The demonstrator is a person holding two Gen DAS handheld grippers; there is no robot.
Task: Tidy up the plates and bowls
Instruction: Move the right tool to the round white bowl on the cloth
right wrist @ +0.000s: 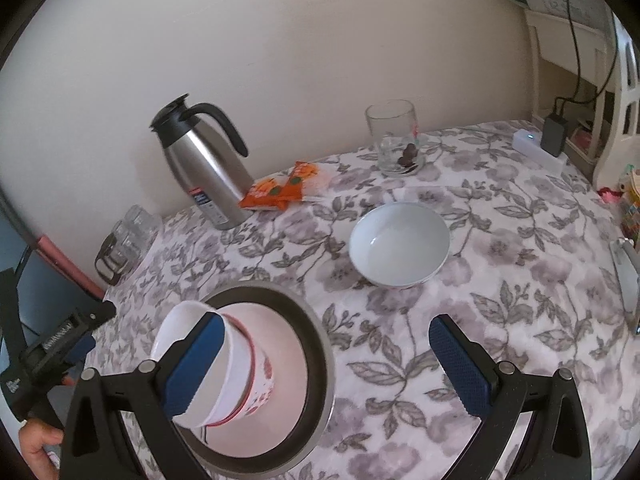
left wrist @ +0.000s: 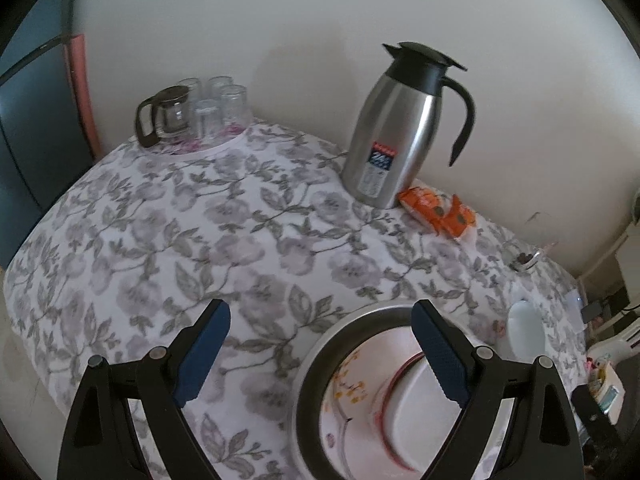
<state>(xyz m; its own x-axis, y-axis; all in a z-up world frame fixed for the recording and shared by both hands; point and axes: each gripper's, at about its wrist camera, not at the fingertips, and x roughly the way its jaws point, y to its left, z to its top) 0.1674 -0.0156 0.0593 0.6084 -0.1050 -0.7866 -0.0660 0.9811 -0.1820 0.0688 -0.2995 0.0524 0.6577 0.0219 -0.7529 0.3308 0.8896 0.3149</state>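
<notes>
With both grippers, left [left wrist: 320, 364] and right [right wrist: 326, 364], wide open and empty, the red-rimmed bowl [right wrist: 236, 376] sits nested in the steel plate [right wrist: 316, 344], so I eye the white bowl [right wrist: 400, 244] farther right for stacking.

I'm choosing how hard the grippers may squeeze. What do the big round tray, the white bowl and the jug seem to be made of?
Round tray: probably metal, going by its dull grey brushed rim. White bowl: glossy, with soft highlights, so likely glazed ceramic, possibly melamine. Jug: brushed stainless steel body with streaky reflections; black lid and handle look plastic.
</notes>
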